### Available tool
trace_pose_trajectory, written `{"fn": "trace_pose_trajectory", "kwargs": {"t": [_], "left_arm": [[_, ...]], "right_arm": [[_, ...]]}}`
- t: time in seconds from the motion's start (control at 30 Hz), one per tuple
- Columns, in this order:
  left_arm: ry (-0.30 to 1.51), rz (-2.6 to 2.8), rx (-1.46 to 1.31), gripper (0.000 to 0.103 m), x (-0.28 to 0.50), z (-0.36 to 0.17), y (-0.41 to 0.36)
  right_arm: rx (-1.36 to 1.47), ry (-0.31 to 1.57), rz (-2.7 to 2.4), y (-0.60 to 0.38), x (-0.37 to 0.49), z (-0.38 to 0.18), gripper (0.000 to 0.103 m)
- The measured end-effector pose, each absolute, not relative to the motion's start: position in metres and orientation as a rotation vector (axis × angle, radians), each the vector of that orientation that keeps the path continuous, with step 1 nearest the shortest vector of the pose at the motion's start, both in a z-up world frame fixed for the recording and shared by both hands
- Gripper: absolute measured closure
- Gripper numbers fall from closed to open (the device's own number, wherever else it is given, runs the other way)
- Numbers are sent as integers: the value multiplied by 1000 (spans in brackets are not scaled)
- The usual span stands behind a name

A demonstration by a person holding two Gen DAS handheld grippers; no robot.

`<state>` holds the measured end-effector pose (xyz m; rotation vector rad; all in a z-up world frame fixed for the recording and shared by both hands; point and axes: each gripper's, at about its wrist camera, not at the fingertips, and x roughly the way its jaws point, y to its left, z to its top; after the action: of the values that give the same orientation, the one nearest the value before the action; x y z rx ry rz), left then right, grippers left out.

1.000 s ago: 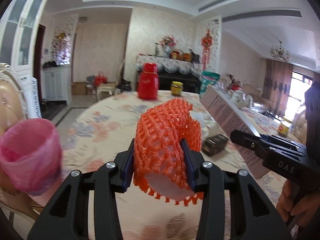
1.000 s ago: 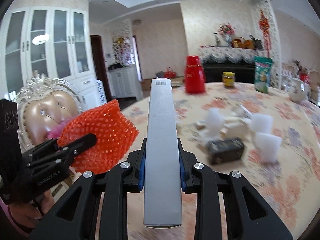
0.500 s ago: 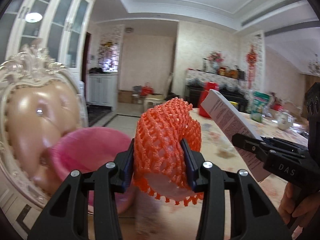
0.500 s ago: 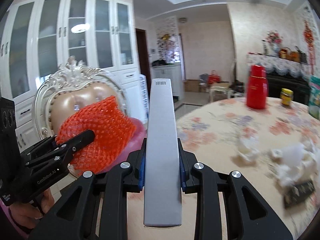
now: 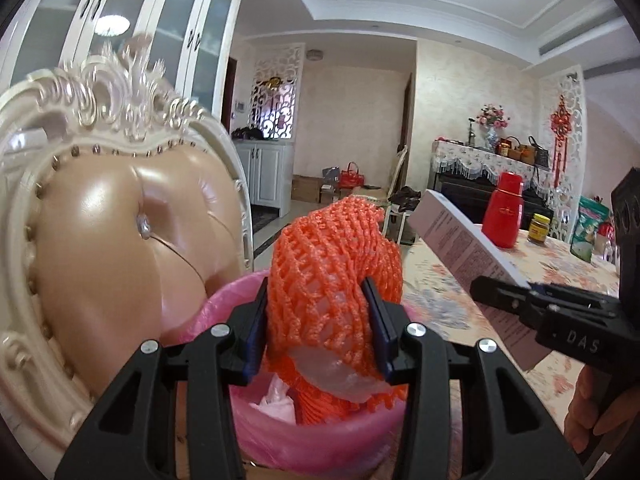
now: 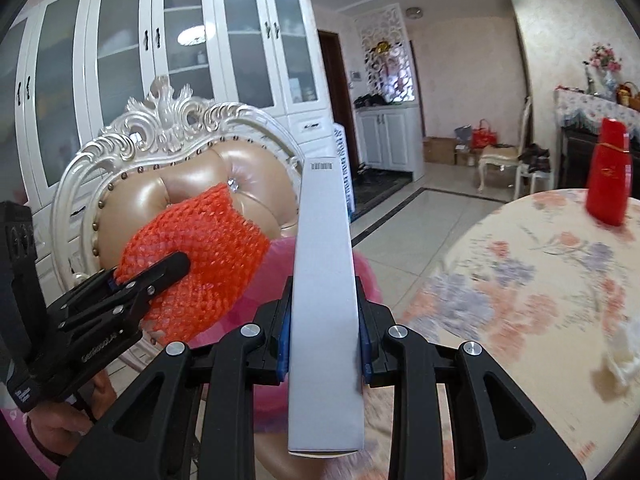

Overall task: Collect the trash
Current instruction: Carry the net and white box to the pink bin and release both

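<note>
While its blue-padded black jaws are pinching an orange foam fruit-net sleeve (image 5: pixel 336 276) from both sides, the left gripper (image 5: pixel 320 320) is hovering over a pink plastic-lined trash bin (image 5: pixel 320 436), which is sitting at six o'clock in the left wrist view. A clear bit of plastic (image 5: pixel 336 372) is hanging from the sleeve's lower end, just above the bin's opening, and pale crumpled scraps (image 5: pixel 276 400) are lying inside the bin. At nine o'clock, right behind the bin, a cream carved chair with a tan padded leather back (image 5: pixel 120 248) is filling the frame.

At three o'clock in that view the right gripper (image 5: pixel 500 292) is clamping a long flat grey cardboard box (image 5: pixel 464 252), tilted, with small print along its face. Seen from the right wrist, the box (image 6: pixel 324 320) is standing straight up between the pressed jaws, a barcode at its far end. A hand (image 5: pixel 592 408) is gripping that tool's handle at four o'clock.

At two o'clock, a round table with a floral cloth (image 6: pixel 540 280) is carrying a red thermos flask (image 5: pixel 505 216) and a yellow-lidded jar (image 5: pixel 539 229), well apart from the bin. White crumpled trash (image 6: pixel 624 356) is lying blurred on the cloth at four o'clock in the right wrist view.
</note>
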<state>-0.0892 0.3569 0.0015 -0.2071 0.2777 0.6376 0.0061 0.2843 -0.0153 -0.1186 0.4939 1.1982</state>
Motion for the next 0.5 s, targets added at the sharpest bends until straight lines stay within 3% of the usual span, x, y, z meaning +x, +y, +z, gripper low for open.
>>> {"fn": "trace_pose_trajectory", "kwargs": {"t": [0.3,0.4,0.43,0.5], "left_arm": [[338,655,-258,59,-69,-20,417],[350,650,-275,53,-65,-26,425],[350,651,-280,50,-64,-27,427],[360,656,-294,37,-61,-32,433]], "right_arm": [[-161,558,1206,342,23,-35,76],[-167,573,1205,353,27,-39,75],[-176,586,1211,358,29,-43,74],[-195,603,1218,368,32,-48,60]]}}
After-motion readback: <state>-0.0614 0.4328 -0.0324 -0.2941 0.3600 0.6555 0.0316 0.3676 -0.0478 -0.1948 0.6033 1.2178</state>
